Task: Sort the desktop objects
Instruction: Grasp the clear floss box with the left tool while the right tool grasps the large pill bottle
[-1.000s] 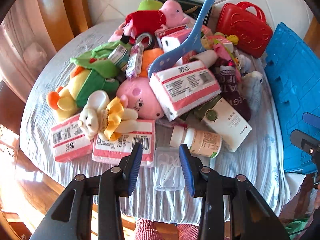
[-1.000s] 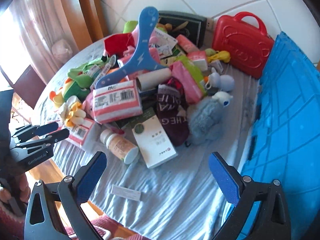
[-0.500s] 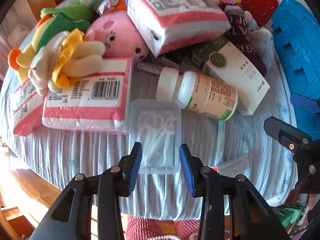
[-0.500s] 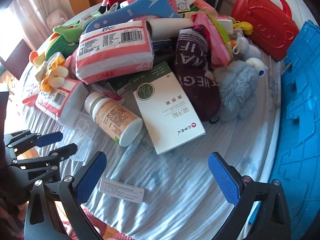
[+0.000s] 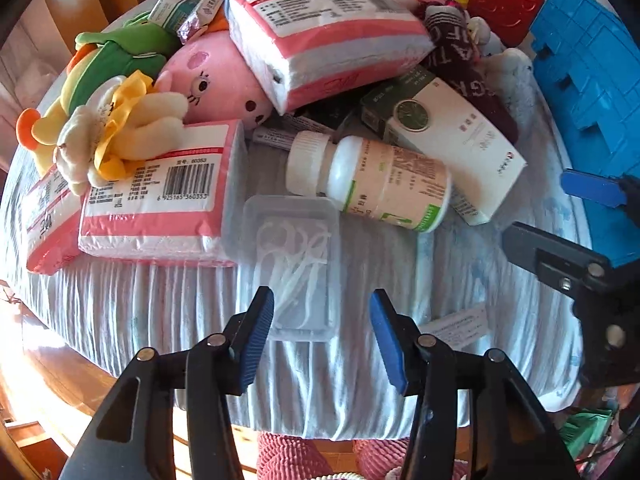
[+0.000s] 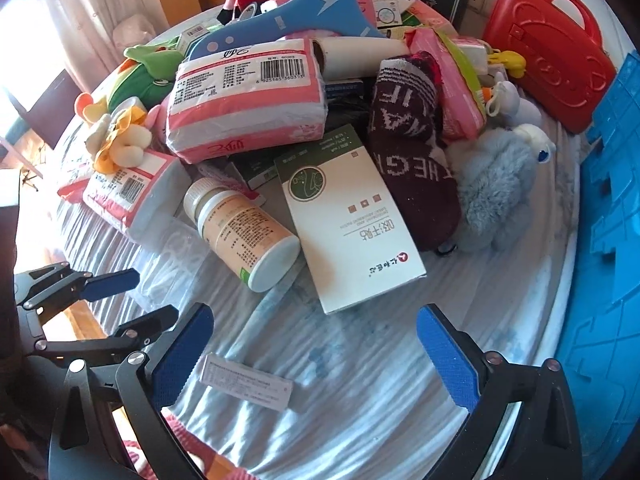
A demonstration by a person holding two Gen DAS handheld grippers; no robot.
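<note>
A clear plastic box of floss picks (image 5: pixel 294 264) lies flat on the pale striped cloth near the table's front edge. My left gripper (image 5: pixel 320 320) points down at it with its jaws opening. The box's near end lies between the blue pads (image 5: pixel 256 328), which do not touch it. Beside the box lies a white pill bottle (image 5: pixel 372 180) on its side, against a white and green carton (image 5: pixel 448 132). My right gripper (image 6: pixel 316 340) stands wide open over bare cloth in front of that carton (image 6: pixel 348 216), with nothing held. A paper slip (image 6: pixel 244 382) lies by its left pad.
Behind is a heap: pink tissue packs (image 5: pixel 156 200), plush toys (image 5: pixel 112 132), a dark red sock (image 6: pixel 412 160), a grey plush (image 6: pixel 492 184), a blue hanger (image 6: pixel 304 12). A red toy case (image 6: pixel 548 52) stands at the back. A blue crate (image 6: pixel 612 240) borders the right.
Both grippers have come down closer to the table. The left one now sits at the clear box and its jaws have widened. The right gripper has held still lately.
</note>
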